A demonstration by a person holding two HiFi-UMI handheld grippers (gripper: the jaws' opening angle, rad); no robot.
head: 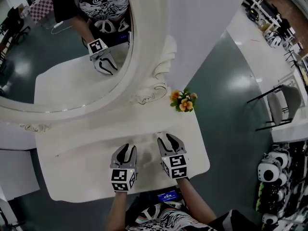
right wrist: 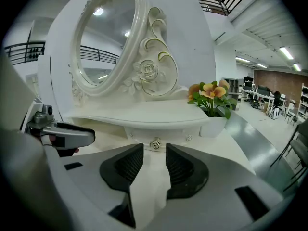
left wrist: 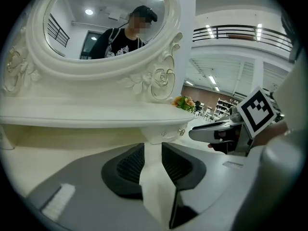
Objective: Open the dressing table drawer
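my right gripper (right wrist: 154, 154) has its jaws spread wide, and nothing is in them. my left gripper (left wrist: 152, 150) is loose too, with its jaws a little apart and nothing between them. both hang side by side just over the white tabletop (head: 77, 162), near its front edge.

the drawer (right wrist: 171, 135) is the small one tucked under the shelf (right wrist: 144, 112), below the oval mirror (right wrist: 103, 42) and a bit left of the flower pot (right wrist: 214, 124). its little round knob (right wrist: 155, 143) lines up with the gap in my right jaws, but it is not between them yet.

i think the job now is to reach that knob. to do it well i would go in with the right gripper, low and level with the knob. i would keep the jaws wide until a pad sits on each side of it, then squeeze. the shelf sticks out over the drawer, so i must not bump it. the left gripper should keep out of the way.

the drawer's front faces me. its long side runs left to right along the shelf edge. i guess it slides out toward me, over the tabletop, so the pull should be straight back.
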